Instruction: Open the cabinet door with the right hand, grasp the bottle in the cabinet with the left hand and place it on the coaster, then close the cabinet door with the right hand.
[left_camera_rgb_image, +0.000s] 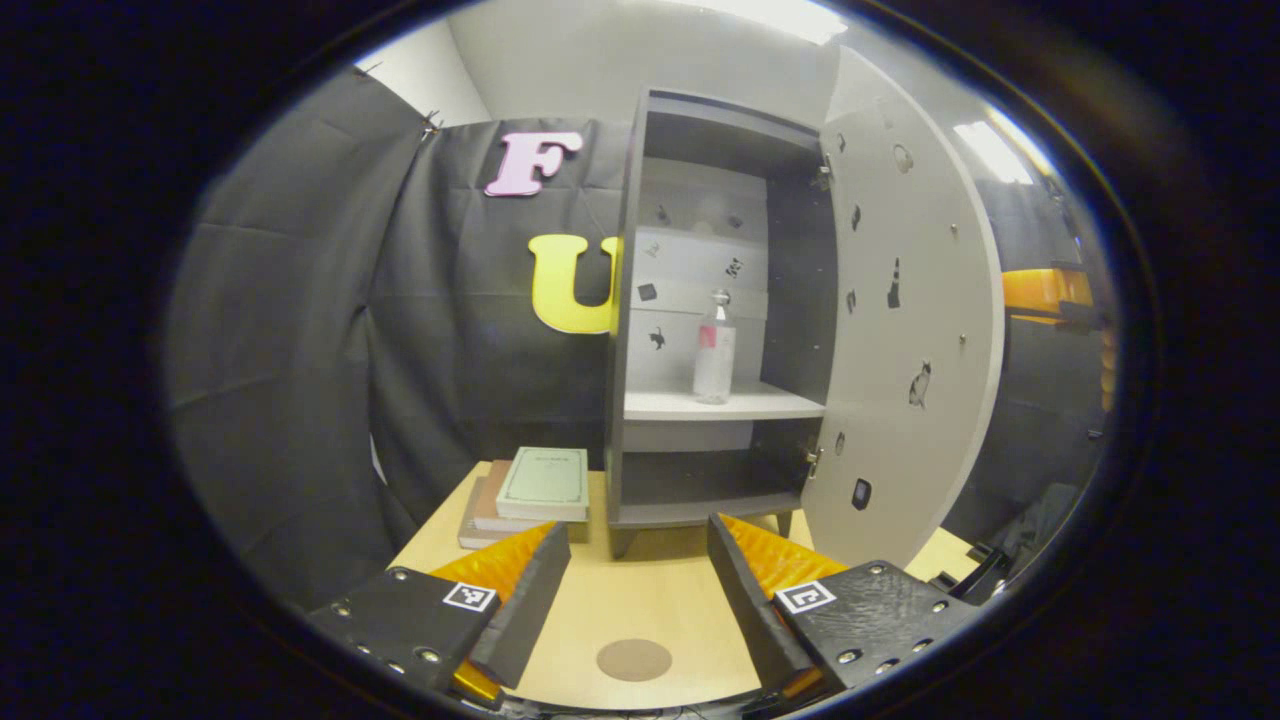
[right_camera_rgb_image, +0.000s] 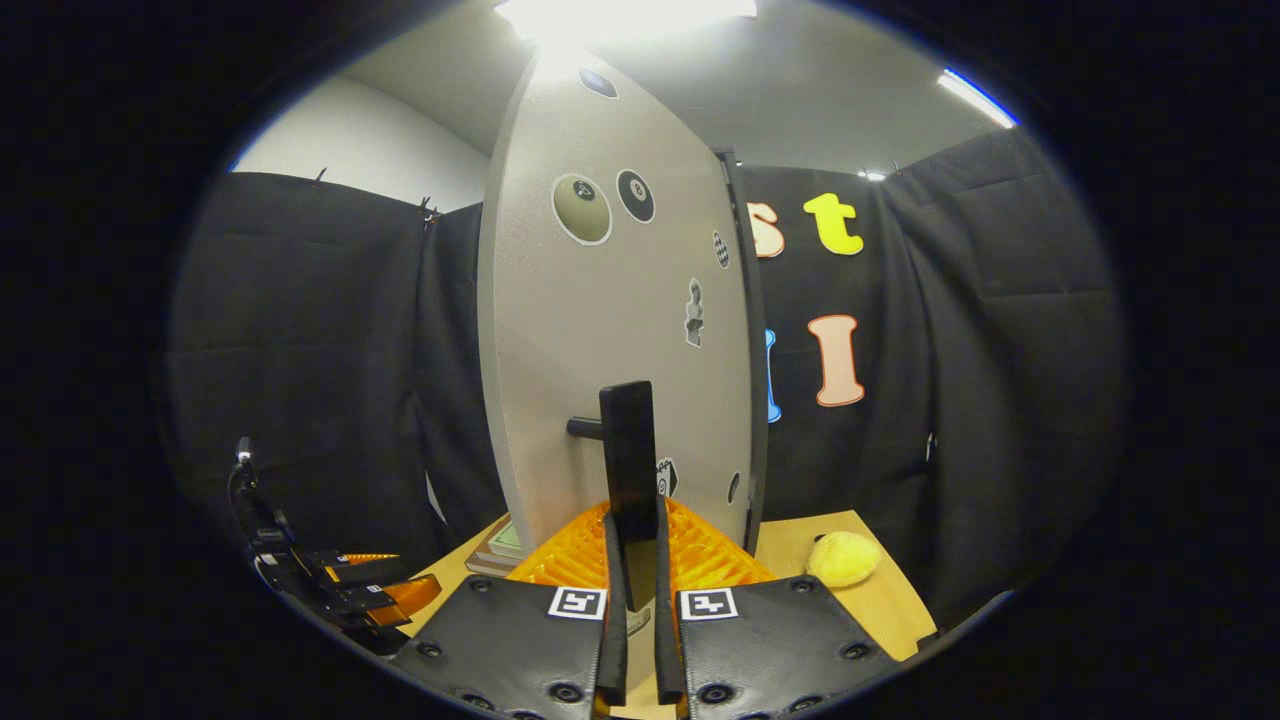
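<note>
Gripping door handle (right_camera_rgb_image: 628, 470), right gripper (right_camera_rgb_image: 636, 590).

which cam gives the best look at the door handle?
Right gripper view: the handle stands upright on the cabinet door, with the right gripper shut on its lower end. Left gripper view looks at the door's inner face, so it tells nothing about the handle.

Black screwed tool (left_camera_rgb_image: 630, 590) plates; square markers
</note>
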